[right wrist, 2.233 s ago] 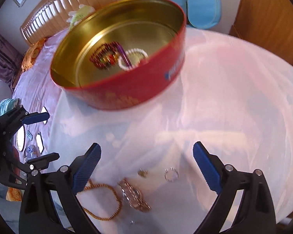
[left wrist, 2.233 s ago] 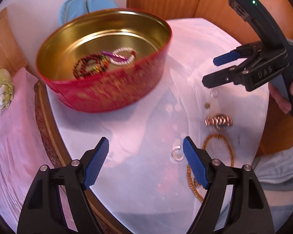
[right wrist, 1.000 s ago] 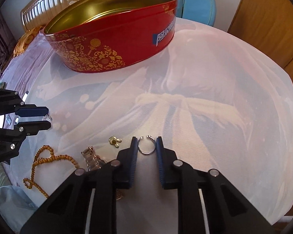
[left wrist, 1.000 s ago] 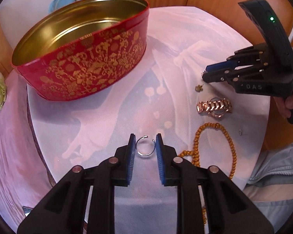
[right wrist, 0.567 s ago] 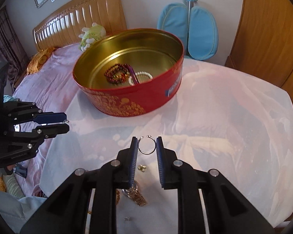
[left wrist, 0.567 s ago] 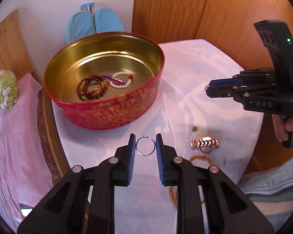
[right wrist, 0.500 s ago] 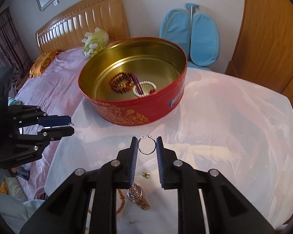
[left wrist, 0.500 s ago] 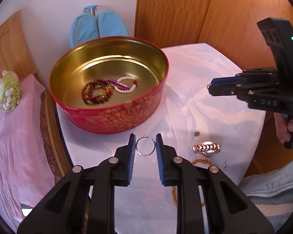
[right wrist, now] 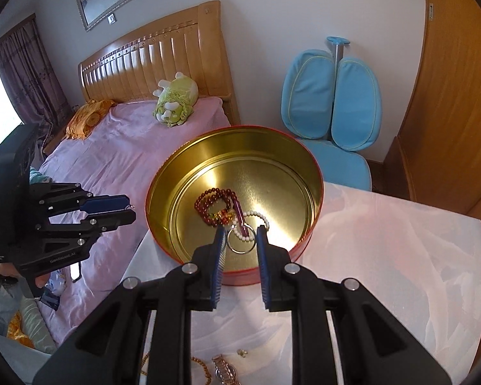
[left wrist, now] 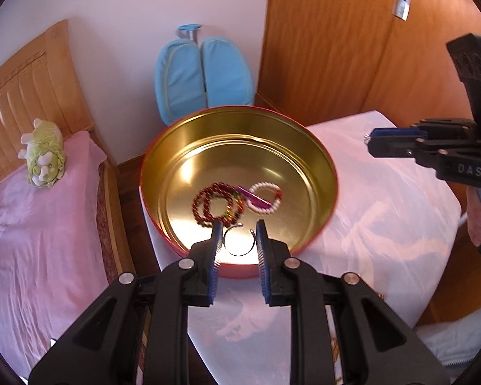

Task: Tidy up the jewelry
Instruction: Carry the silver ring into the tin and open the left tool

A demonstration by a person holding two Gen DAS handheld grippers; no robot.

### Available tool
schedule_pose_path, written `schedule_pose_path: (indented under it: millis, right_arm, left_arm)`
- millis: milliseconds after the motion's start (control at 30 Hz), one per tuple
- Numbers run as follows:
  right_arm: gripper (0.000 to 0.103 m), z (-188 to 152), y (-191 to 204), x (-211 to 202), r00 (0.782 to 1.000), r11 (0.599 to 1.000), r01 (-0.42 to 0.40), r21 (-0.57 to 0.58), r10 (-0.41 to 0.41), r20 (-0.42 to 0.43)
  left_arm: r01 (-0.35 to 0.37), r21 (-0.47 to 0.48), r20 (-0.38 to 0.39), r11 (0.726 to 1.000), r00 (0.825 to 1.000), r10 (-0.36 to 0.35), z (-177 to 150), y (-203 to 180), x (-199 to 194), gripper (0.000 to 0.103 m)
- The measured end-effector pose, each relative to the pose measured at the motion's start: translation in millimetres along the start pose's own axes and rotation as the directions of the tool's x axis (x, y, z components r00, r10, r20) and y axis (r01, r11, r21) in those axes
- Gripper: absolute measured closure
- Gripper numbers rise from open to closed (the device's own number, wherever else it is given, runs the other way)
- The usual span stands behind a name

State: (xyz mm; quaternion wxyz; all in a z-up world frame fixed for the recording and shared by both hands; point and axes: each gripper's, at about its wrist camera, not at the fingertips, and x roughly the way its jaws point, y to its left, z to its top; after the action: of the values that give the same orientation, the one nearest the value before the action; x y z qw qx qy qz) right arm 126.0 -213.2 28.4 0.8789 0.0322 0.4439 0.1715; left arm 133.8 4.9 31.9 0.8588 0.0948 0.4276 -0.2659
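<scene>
Each claw pinched a thin silver open ring: the left claw (left wrist: 239, 240) held one ring (left wrist: 238, 240), the right claw (right wrist: 240, 239) the other (right wrist: 240, 239). The round red tin with gold interior (left wrist: 324, 160) lay at twelve o'clock below both, the left claw marginally nearer its centre, I judged.

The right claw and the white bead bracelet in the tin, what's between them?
Only the silver ring pinched in the right claw; in the right wrist view it overlaps the white bead bracelet on the tin's floor.
</scene>
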Motion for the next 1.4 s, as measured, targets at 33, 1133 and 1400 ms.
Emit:
schedule_pose_path:
  millis: [33, 1133, 1400]
  right_arm:
    - [0.082, 6.1, -1.6, 4.4, 1.000, 1.000, -0.007, -0.001, 0.007, -0.004]
    - [0.082, 47.2, -32.0, 163.3, 0.916, 0.993, -0.119, -0.004, 0.108, -0.387]
    - [0.058, 53.5, -40.2, 159.1, 0.925, 0.993, -0.101, 0.064, 0.118, -0.360]
  left_arm:
    - [-0.001, -0.016, -0.002, 1.000, 1.000, 0.001, 5.1, 3.8, 3.9, 0.082]
    - [-0.037, 0.021, -0.239, 0.999, 0.970, 0.041, 41.4, 42.3, 118.5, 0.082]
    - [-0.081, 0.097, -0.212, 0.992, 0.972, 0.100, 39.9, 29.4, 118.6, 0.057]
